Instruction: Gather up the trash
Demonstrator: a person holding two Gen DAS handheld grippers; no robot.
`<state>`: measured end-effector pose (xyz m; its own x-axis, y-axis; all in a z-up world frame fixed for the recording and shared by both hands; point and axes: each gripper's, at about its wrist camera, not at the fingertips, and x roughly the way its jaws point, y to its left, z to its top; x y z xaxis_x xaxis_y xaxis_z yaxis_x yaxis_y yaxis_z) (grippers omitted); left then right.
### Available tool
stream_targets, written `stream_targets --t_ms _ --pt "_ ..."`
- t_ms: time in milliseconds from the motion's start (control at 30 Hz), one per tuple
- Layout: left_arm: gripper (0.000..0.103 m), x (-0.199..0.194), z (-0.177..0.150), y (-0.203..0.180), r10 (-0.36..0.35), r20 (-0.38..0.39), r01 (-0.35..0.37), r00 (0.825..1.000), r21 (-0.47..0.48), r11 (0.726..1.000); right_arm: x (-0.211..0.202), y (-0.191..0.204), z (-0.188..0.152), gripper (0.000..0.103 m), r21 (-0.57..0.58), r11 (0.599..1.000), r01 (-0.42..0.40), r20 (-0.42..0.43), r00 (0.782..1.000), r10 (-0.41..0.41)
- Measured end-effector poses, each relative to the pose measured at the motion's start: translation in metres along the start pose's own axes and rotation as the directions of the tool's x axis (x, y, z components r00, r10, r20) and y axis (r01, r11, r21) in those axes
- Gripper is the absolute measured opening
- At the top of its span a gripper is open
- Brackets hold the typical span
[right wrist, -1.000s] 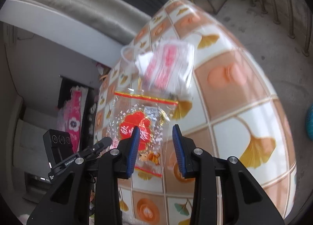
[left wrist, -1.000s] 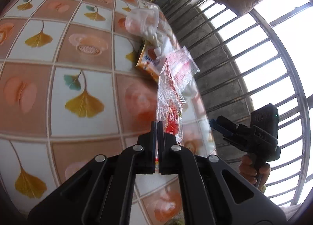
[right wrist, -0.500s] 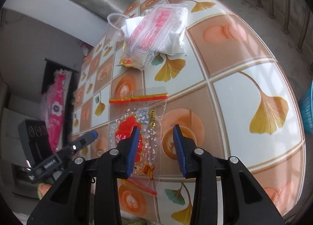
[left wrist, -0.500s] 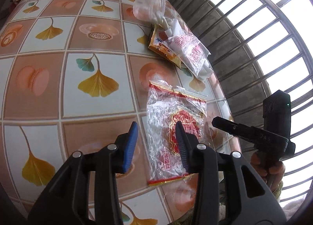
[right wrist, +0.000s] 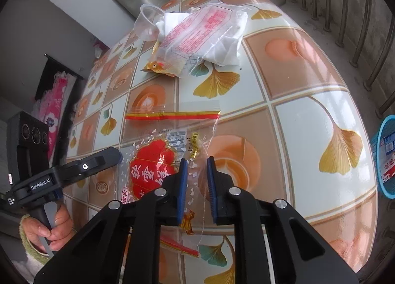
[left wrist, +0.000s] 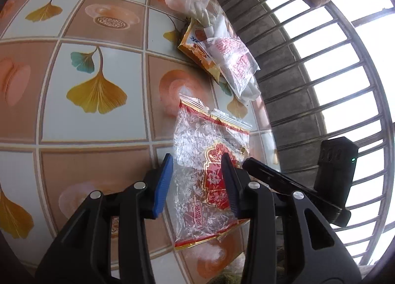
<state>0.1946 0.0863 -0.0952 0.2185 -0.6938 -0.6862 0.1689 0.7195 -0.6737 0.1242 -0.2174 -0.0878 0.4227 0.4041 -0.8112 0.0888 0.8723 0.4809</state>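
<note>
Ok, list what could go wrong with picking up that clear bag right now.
1. The clear bag lies flat on the table; the right gripper, whose fingers have just been closing, may only pinch its thin edge and slip off.
2. The left gripper is open over the same bag, so the two could collide.
3. The bag's near end overhangs the table edge and could slide off.

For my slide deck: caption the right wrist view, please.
Right gripper, jaws just closing, straddles the clear red-printed bag's edge on the tiled table.
</note>
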Motion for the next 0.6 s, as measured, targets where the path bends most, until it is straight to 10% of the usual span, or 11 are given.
stream_targets --t_ms 400,600 --pt "0.042 0.003 0.011 0.010 -0.071 0.024 0.073 0.997 -0.091 0.993 0.002 -0.021 -0.001 0.003 0.084 0.990 -0.112 0.008 0.994 0.112" --pt "0.040 -0.014 0.010 0.015 -0.306 0.088 0.316 0.948 -0.134 0.939 0.003 -0.034 -0.001 0.003 0.130 0.976 -0.174 0.014 0.985 0.173"
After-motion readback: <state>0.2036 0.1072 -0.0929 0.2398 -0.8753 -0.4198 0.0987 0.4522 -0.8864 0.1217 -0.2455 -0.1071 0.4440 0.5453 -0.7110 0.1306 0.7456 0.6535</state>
